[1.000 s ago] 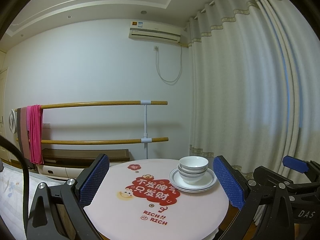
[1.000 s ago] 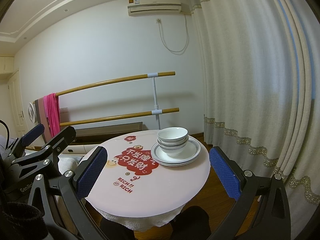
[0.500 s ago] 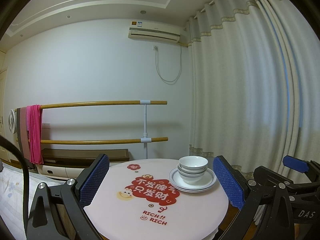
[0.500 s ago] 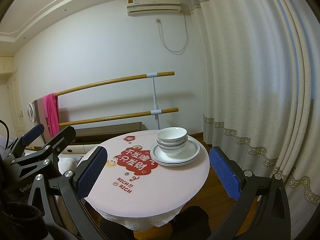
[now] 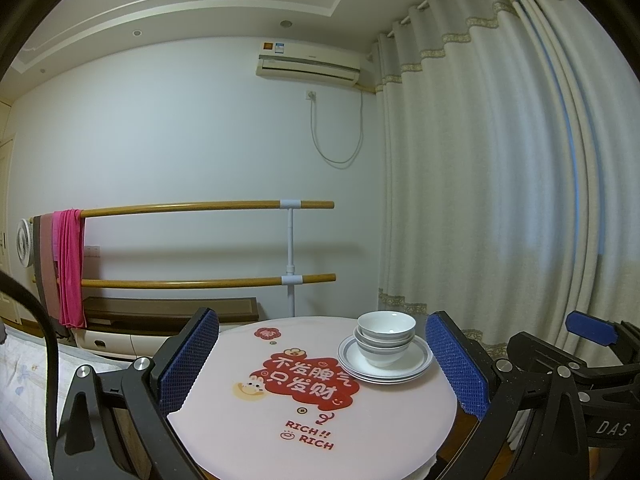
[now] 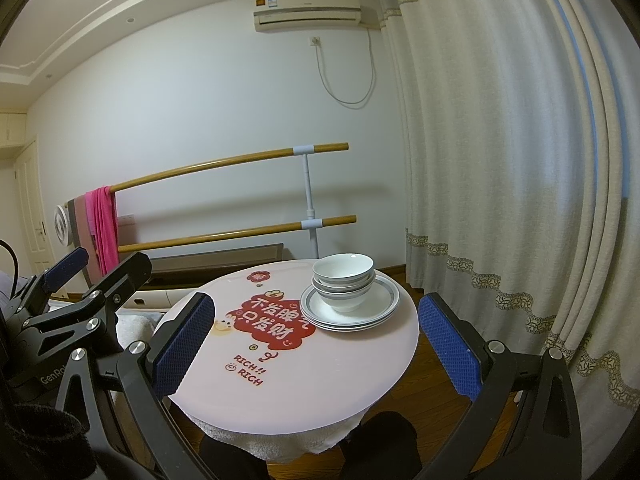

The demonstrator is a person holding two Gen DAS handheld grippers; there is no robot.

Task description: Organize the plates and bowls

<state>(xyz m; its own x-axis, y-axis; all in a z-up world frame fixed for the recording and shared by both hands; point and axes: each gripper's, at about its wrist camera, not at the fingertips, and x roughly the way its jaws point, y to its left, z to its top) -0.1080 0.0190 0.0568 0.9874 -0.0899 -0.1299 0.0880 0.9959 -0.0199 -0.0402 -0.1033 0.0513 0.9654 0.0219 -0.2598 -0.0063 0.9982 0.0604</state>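
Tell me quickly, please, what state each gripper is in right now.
Left gripper: open, holding nothing, short of the stacked bowls.
Right gripper: open, holding nothing, also back from the table.

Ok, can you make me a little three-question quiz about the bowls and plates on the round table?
1. True or false: the white grey-rimmed bowls sit stacked on the white grey-rimmed plates.
2. The stack sits on which side of the round pink table: A near the cream curtain, B near the pink cloth?
3. Fill in: both grippers, left and right, are ____.
Key: 1 true; 2 A; 3 open.
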